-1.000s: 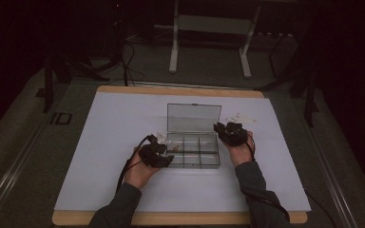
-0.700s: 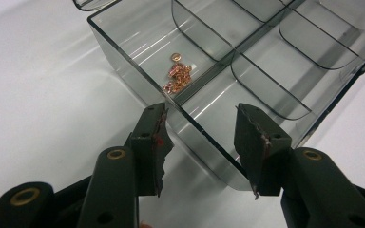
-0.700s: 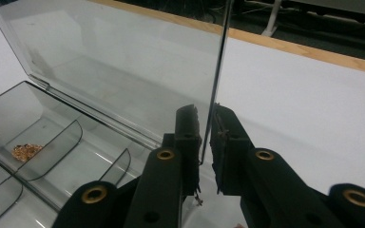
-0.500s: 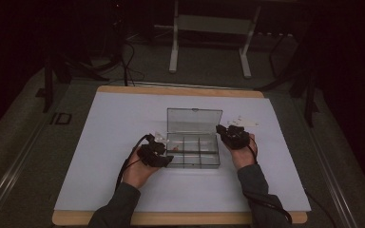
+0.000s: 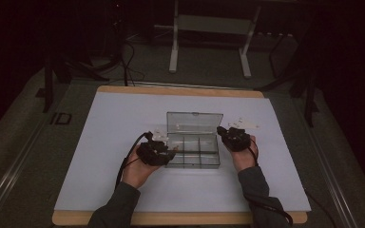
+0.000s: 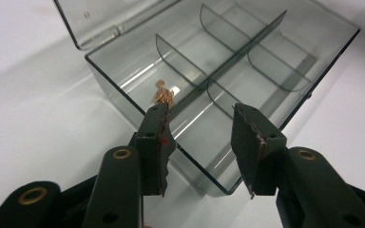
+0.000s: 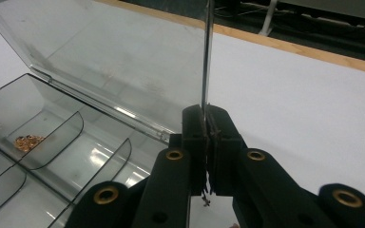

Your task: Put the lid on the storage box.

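Basically, labels run near to far.
left gripper (image 6: 199, 142): at 7 o'clock of the box in the high view (image 5: 156, 153); jaws apart, nothing between them, hanging over the near-left corner; they have just been closing a little.
right gripper (image 7: 208, 142): at 3 o'clock of the box in the high view (image 5: 232, 137); jaws pressed together on the lid's side edge, having just closed onto it.
box (image 5: 192, 152): clear plastic organiser, mid-table, just beyond both hands, touching the white mat (image 5: 104, 142); dividers split it into small compartments.
bits (image 6: 164, 94): small copper-coloured heap in one compartment on the left side; what they are, too small to tell.
lid (image 7: 119, 61): open, standing up on its hinge at 12 o'clock of the box.
handling guess: light, stiff, thin-walled, slick; likely slides on the mat and could crack if squeezed hard. Best hold looks like a wall or lid edge, pinched gently; steady the body with the other gripper.
view differences: left gripper view gives the dividers and heap close up; right gripper view gives the pinch on the lid edge; high view gives the whole layout, plus white scraps (image 5: 247, 123) at 2 o'clock of the box.
table (image 5: 180, 90): wooden edge past the mat at 12 o'clock.
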`<state>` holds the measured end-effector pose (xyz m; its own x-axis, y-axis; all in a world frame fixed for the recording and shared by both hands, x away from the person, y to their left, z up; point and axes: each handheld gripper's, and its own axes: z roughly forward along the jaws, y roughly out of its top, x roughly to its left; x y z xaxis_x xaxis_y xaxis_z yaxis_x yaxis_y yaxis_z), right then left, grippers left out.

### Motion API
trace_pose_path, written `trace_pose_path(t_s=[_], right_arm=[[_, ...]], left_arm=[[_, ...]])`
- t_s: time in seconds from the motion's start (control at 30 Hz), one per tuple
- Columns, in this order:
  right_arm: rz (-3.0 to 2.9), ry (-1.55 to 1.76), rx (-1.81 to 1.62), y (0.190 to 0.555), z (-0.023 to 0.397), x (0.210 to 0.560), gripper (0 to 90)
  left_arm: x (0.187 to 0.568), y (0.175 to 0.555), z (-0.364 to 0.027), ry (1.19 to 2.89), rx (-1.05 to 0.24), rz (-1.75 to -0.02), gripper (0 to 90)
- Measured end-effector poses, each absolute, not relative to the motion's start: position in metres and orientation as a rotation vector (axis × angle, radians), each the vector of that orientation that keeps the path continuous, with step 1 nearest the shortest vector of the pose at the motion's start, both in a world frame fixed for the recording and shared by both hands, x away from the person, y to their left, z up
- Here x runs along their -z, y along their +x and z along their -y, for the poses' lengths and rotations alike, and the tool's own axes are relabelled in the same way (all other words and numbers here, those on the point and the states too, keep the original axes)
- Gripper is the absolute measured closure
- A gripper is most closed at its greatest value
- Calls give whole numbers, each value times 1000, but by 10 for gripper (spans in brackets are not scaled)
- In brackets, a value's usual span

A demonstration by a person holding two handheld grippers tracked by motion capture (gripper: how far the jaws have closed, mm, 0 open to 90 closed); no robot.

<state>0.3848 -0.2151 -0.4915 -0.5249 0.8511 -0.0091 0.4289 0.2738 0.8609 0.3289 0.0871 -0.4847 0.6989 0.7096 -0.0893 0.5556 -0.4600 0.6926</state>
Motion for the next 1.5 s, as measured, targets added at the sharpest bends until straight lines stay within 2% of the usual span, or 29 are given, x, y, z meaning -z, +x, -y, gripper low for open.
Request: trace_pose_path(t_s=[0.73,1.13,1.5], right_arm=[[-2063,1154,-1197,377,217,493,873],[-2054,1159,-1209,374,217,494,874],[-2054,1160,-1219,370,218,496,873]], left_arm=[[461,324,-95,2041,-357,-987,677],[448,320,-96,1948,-348,-990,721],[445,319,-95,1940,-342,-988,799]])
